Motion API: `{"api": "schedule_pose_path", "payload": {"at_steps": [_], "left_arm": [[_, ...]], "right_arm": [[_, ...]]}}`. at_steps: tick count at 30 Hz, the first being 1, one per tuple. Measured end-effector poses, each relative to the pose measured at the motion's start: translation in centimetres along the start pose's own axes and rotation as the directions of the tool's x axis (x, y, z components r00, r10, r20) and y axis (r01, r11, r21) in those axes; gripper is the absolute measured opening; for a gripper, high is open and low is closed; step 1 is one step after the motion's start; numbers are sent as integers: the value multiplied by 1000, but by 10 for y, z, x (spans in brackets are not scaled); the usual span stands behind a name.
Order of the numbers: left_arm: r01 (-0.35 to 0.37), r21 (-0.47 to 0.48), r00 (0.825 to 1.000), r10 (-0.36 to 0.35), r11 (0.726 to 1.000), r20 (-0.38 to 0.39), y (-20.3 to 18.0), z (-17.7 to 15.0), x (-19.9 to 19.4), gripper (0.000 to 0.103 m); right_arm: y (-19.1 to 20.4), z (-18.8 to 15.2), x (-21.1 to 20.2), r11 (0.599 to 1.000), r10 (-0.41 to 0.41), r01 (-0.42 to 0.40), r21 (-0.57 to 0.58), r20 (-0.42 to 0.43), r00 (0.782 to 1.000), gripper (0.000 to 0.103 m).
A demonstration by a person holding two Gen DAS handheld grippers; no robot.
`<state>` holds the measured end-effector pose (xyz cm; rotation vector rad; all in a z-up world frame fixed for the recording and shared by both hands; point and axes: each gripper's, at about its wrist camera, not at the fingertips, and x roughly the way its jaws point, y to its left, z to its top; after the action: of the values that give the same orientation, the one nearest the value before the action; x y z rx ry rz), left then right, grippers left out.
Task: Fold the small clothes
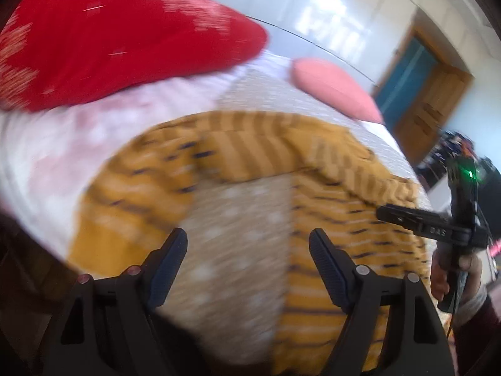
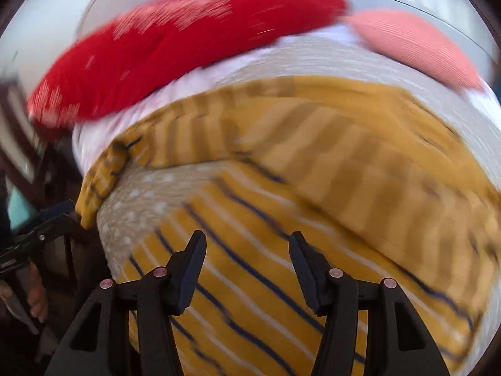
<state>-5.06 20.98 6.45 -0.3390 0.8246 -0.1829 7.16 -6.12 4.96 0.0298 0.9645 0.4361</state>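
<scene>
Jaws of both grippers stand apart, nothing between the pads. Left gripper (image 1: 247, 250) hovers over the mustard striped garment (image 1: 316, 219), which lies spread on a beige dotted cloth (image 1: 231, 244); a bare patch of that cloth sits directly under the left jaws, garment fabric wrapping around it on the left, top and right. Right gripper (image 2: 247, 257) hangs above the garment's (image 2: 250, 282) main panel, navy and white stripes running diagonally beneath its jaws; no contact visible, though both views are blurred. Seen from the left wrist, the right gripper (image 1: 407, 216) shows at the garment's right edge, held by a hand (image 1: 451, 279) in a dark red sleeve. Beyond the garment: a pale pink cloth (image 1: 78, 138), then a red cushion (image 1: 119, 34) with white pattern, and a pink cushion (image 1: 335, 84) farther right. Nothing lies between jaws and garment. A wooden door (image 1: 435, 106) stands in the background.
</scene>
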Motion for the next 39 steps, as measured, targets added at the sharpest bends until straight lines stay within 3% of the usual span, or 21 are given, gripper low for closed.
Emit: {"api": "schedule_pose_path", "payload": {"at_steps": [3,7,8,10,12,15,17,18,20,21,24,26,29,33,39], "left_arm": [[66,9,998,-66,998,-15,-28,8,20,79],[80,21,994,-78,997,-70,-56,1,53,81],[85,19,991,-83,996,-101,-61,-3,62,81],[98,15,986,-95,995,-137,-68,-10,69,81],[90,25,986,-86,996,-140,-75,-15,66,81],[75,15,989,-72,997,-131,-79,-17,58,81],[70,-1,989,-70,998,-133,-78,-20,53,81],[68,-6,989,-68,998,-133,-77,-21,51,81],[73,-14,988,-74,997,-135,-76,-24,48,81],[76,-18,988,-77,997,-136,-74,-24,47,81],[94,-41,984,-99,995,-145,-70,-30,44,81],[99,-54,983,-106,994,-150,-70,-35,40,81],[84,-71,986,-93,994,-139,-67,-43,28,81],[87,-93,991,-96,992,-92,-58,-49,6,81],[83,-99,996,-84,992,-8,-40,-47,-21,81]], "right_arm": [[-56,-19,-36,976,-179,170,137,54,982,60],[-127,-44,-67,863,-409,383,330,10,913,62],[-139,-47,-68,848,-417,385,365,9,909,62],[-155,-50,-63,842,-367,325,431,15,930,62],[-166,-49,-55,841,-298,248,481,29,954,62],[-169,-44,-42,834,-276,214,509,49,960,60],[-171,-40,-40,842,-251,194,504,47,967,25],[-172,-41,-40,838,-239,181,514,47,970,15],[-180,-41,-41,805,-274,214,553,26,961,13],[-184,-43,-44,779,-323,266,568,1,946,13],[-188,-48,-53,722,-434,384,576,-56,899,14],[-186,-51,-61,704,-450,401,587,-68,890,27],[-173,-54,-83,709,-453,365,604,-7,892,30],[-137,-55,-113,706,-548,419,571,66,834,55],[-75,-34,-117,744,-578,458,487,124,806,57]]}}
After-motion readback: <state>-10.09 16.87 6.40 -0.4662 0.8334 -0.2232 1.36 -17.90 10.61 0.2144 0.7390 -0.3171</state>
